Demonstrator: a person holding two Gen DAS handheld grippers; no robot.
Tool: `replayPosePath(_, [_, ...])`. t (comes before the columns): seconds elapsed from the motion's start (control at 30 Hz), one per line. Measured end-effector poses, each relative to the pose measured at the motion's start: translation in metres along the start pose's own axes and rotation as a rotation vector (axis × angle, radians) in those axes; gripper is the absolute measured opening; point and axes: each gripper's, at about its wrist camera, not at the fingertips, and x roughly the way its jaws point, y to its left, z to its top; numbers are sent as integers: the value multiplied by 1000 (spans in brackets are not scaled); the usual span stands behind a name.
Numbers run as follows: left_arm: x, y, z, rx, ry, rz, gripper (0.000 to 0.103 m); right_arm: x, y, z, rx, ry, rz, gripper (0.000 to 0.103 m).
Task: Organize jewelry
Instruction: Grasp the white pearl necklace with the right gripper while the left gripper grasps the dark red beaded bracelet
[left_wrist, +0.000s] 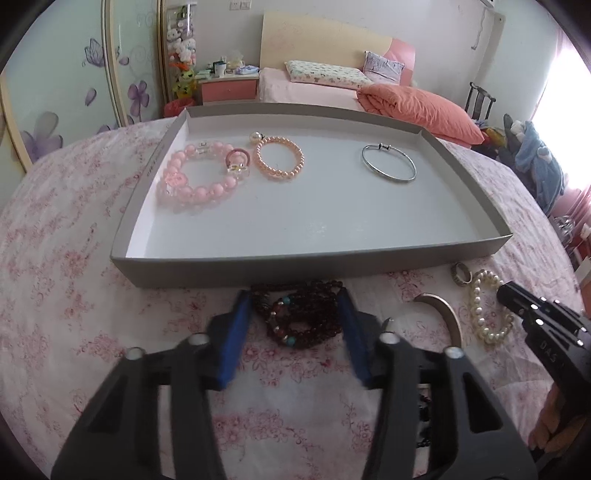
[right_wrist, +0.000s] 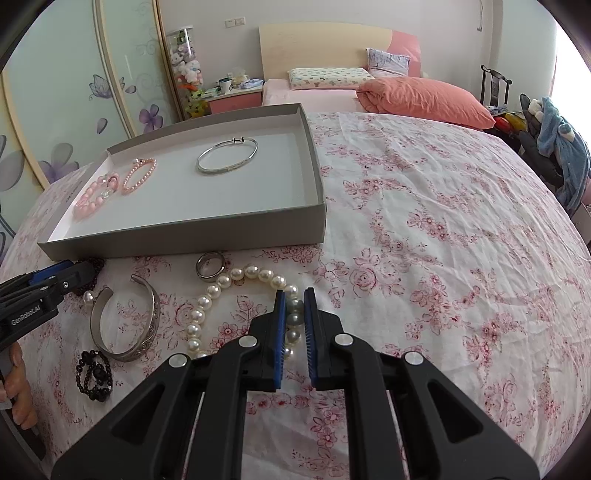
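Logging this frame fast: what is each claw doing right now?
Left claw: open, straddling the dark bead bracelet, not gripping it.
Right claw: nearly closed around the pearl bracelet; a firm grip cannot be told.

A bed covered with a white sheet printed in pink flowers (right_wrist: 424, 229) carries everything. A shallow grey tray (right_wrist: 184, 236) is set on it. Just before the tray's near wall are laid a dark red bead bracelet (left_wrist: 301, 317), a metal ring (right_wrist: 209, 264), a white pearl bracelet (right_wrist: 207, 299), a silver cuff bangle (right_wrist: 147, 325) and a black bead bracelet (right_wrist: 94, 376).
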Motion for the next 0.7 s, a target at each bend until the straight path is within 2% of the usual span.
replayPosePath(0.1, [-2,-1,-3,27,-11,11,28,0,1,0,0,0,-1,11])
replayPosePath(0.23, [-5,0,-6,52,-25,36,20,0,0,0,0,0,-1,11])
replayPosePath(0.7, [-31,60,-28,26,-40,156,16,0,1,0,-1,0,-2,11])
